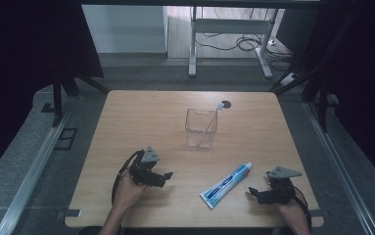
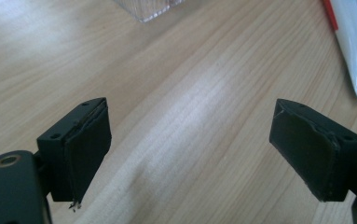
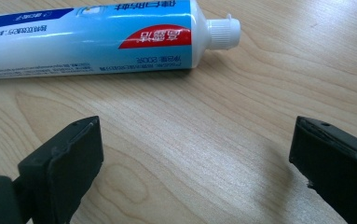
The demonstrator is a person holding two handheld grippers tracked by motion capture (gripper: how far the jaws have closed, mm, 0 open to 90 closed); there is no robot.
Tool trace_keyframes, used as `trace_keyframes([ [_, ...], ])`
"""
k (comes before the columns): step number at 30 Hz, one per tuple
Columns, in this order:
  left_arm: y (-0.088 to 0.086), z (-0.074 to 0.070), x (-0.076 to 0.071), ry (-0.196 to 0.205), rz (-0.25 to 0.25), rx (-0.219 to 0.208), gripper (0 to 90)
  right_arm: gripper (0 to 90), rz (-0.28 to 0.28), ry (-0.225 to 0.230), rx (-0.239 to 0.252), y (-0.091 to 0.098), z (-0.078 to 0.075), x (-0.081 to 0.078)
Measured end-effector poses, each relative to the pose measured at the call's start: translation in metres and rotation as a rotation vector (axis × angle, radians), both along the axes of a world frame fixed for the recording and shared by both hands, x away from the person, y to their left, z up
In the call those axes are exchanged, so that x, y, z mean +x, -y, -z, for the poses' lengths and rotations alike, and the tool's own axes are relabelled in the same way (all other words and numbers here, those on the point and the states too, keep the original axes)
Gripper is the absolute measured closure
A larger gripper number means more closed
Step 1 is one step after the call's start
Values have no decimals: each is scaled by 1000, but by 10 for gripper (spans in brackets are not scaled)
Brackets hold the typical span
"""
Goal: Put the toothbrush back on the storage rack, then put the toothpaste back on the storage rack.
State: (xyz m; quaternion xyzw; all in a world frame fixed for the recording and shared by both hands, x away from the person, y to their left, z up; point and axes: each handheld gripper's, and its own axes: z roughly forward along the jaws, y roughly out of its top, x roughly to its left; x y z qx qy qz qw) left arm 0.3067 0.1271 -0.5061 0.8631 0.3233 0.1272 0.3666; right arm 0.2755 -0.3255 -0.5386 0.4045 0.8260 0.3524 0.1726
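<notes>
— What does the high view give?

— A wooden table (image 1: 141, 117) with a clear plastic cup (image 1: 200, 128) standing near its middle, a toothbrush (image 1: 213, 120) leaning inside it with the head over the far rim. Nearer the person, right of centre, a toothpaste tube (image 1: 225, 185) lies flat on a slant, its white cap pointing toward the cup. The left gripper (image 1: 164, 176) rests low at the near left in the person's left hand (image 1: 128, 191); the right gripper (image 1: 251, 192) sits at the near right, just beside the tube's crimped end, held in the right hand (image 1: 291, 211). Both have a grey three-cornered plate on top.

— And the left gripper view?

— Its two black jaws stand released, well apart, bare wood between them. The cup's base (image 2: 148, 9) shows at the top edge, and the flat end of the tube (image 2: 355, 44) at the upper right — apart from both jaws.

— The right gripper view?

— Jaws spread wide again, gripping nothing. The toothpaste tube (image 3: 92, 39) lies across the top, blue and white with a red patch near the shoulder, the ridged cap (image 3: 223, 32) toward the right. It lies near the jaws but not between them.
</notes>
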Motion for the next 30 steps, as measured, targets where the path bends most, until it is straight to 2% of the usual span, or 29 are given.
trace_keyframes([
  [4, 2, 7, -2, 0, 0, 29, 129, 29, -3, 0, -3, -1, 0, 0],
  [9, 3, 12, -5, -19, -3, 5, 129, 30, -4, -5, -2, -1, 1, -1],
  [16, -1, 12, -7, -9, -10, -13, 129, 37, -6, -12, -8, -3, 0, -1],
  [19, -4, 12, -7, -11, -15, -21, 130, 63, 3, -11, 39, -3, -2, -2],
  [22, -8, 13, -7, -10, -23, -23, 130, 83, 3, -22, 66, -4, -7, -3],
  [25, -12, 13, -6, -13, -32, -32, 130, 124, 7, -41, 64, -6, -12, -4],
  [27, -15, 14, -6, -17, -38, -47, 131, 166, 23, -64, 33, -7, -15, -5],
  [30, -18, 14, -7, -15, -40, -52, 132, 302, 35, -107, 24, -7, -17, -5],
])
